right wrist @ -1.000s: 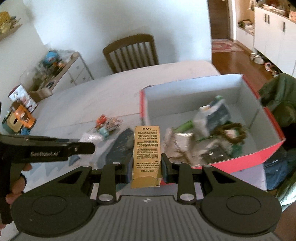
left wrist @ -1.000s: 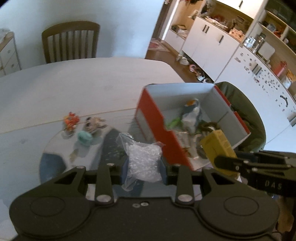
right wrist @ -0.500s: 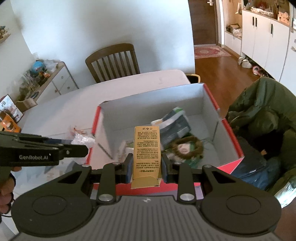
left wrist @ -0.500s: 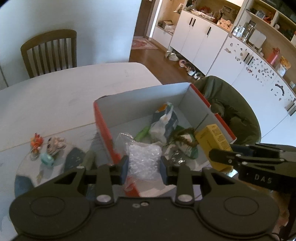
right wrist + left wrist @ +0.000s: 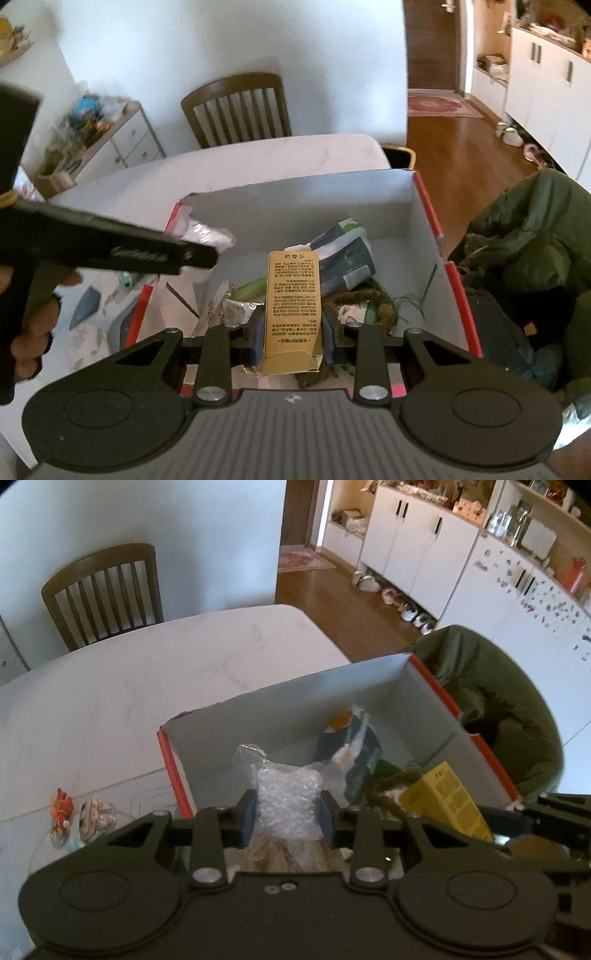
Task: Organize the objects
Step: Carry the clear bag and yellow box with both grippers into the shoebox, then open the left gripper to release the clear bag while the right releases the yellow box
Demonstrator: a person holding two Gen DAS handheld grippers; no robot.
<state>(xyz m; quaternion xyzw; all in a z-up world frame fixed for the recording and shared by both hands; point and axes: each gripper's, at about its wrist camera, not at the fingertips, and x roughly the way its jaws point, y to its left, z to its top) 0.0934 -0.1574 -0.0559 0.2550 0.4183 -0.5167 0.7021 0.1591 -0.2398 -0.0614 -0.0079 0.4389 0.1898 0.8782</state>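
Now carried over the red box (image 5: 491,764): left gripper (image 5: 288,814) clamping clear, seemingly bead-filled bag (image 5: 288,801); right gripper (image 5: 291,343) clamping yellow printed carton (image 5: 291,306), level above box contents.

left hand-held gripper (image 5: 288,810) clamping bead bag (image 5: 288,801), over red box (image 5: 491,760)

We see a white, faintly veined surface (image 5: 155,686) with a rounded far corner, carrying an open cardboard box (image 5: 280,701) with red outer walls and a white interior at its right side. Left of the box, two small figurines rest side by side on the surface: an orange-red one (image 5: 61,805) and a pale striped one (image 5: 94,812). We also note a blue-patterned patch (image 5: 86,306) lying flat near the box's left wall.
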